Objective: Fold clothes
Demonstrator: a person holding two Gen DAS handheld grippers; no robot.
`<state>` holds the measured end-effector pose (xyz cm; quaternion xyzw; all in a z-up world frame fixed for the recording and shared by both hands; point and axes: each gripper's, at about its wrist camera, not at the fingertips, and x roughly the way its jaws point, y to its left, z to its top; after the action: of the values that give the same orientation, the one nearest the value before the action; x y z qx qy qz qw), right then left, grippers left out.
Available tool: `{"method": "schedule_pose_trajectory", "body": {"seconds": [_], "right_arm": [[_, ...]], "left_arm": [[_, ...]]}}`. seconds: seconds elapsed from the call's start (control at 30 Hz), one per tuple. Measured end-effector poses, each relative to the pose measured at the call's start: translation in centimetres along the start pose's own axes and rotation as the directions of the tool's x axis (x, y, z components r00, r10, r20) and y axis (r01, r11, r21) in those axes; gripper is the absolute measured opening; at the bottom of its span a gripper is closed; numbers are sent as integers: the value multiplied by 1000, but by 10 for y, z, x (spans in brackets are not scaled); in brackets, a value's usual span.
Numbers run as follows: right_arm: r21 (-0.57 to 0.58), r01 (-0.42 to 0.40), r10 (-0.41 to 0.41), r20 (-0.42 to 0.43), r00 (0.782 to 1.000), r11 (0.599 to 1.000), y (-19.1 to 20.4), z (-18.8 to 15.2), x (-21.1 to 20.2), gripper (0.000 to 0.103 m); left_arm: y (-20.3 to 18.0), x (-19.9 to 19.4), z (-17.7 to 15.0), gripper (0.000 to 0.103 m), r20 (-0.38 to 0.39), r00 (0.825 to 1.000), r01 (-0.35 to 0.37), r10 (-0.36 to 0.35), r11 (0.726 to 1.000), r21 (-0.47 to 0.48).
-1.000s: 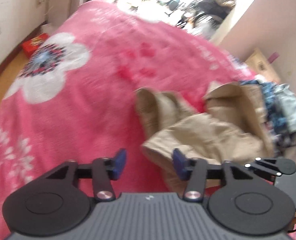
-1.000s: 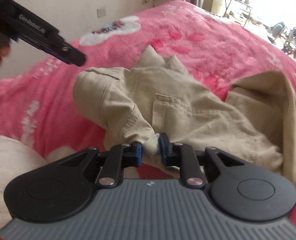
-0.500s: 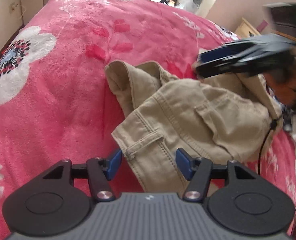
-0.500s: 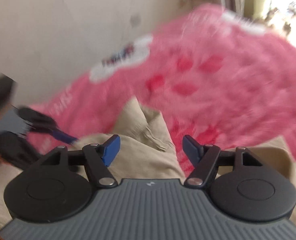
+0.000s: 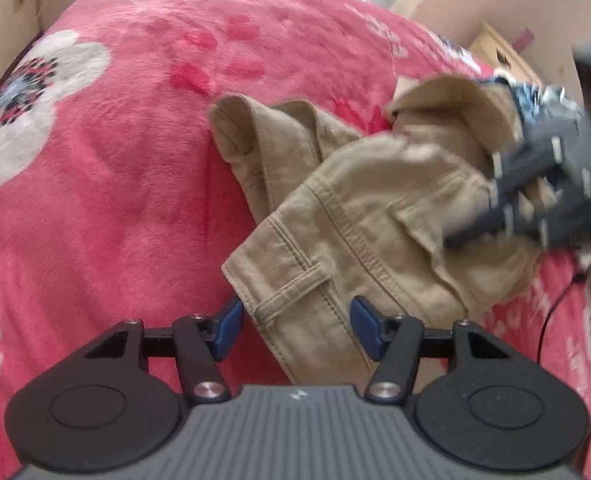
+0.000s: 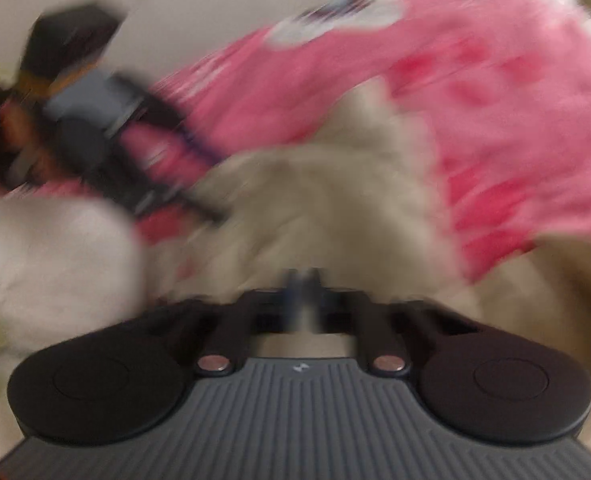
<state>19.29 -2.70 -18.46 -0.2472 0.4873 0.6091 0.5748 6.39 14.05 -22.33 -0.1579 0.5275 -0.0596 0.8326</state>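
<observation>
**Khaki trousers bunched on the pink blanket**

No writing is readable in either view. My left gripper [image 5: 293, 326] stands apart, its 2 blue pads straddling the waistband of the khaki trousers [image 5: 359, 216] without pressing it. The left view alone shows my right gripper [image 5: 535, 196] over the far trouser folds (blurred). On the pink blanket [image 5: 115, 184], the right view shows its jaws clenched [image 6: 303, 284] against khaki cloth.
</observation>
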Motion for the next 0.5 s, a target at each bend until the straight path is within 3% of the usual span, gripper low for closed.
{"method": "schedule_pose_trajectory", "body": {"seconds": [0.07, 0.13, 0.2, 0.3, 0.33, 0.37, 0.4, 0.47, 0.5], "right_arm": [[-105, 22, -27, -41, 999, 994, 30, -8, 8, 0], [-185, 67, -74, -27, 997, 980, 51, -11, 7, 0], [-208, 150, -139, 63, 988, 967, 51, -5, -2, 1], [-227, 314, -274, 190, 943, 922, 34, 15, -9, 6], [-217, 311, -268, 205, 941, 925, 25, 24, -8, 7], [-207, 278, -235, 209, 949, 938, 16, 35, -6, 18], [-204, 229, -187, 206, 960, 952, 7, 45, -1, 35], [-229, 144, -107, 166, 980, 963, -4, 63, 16, 50], [-247, 104, -71, 137, 988, 963, -9, 71, 26, 51]], "left_arm": [[7, -13, -2, 59, 13, 999, 35, -34, 997, -66], [10, -20, -4, 59, 27, 999, 39, -36, 995, -93], [6, -21, -6, 59, 33, 999, 11, -9, 997, -82], [1, -21, -9, 58, 35, 999, 5, -1, 996, -90], [0, -21, -11, 58, 31, 1000, 0, 3, 996, -91], [-2, -22, -13, 58, 27, 1000, -8, 10, 996, -87], [-3, -23, -15, 58, 24, 1000, -16, 18, 996, -82], [-6, -25, -18, 58, 17, 999, -33, 34, 998, -61], [-6, -27, -19, 58, 13, 999, -40, 41, 998, -52]]}}
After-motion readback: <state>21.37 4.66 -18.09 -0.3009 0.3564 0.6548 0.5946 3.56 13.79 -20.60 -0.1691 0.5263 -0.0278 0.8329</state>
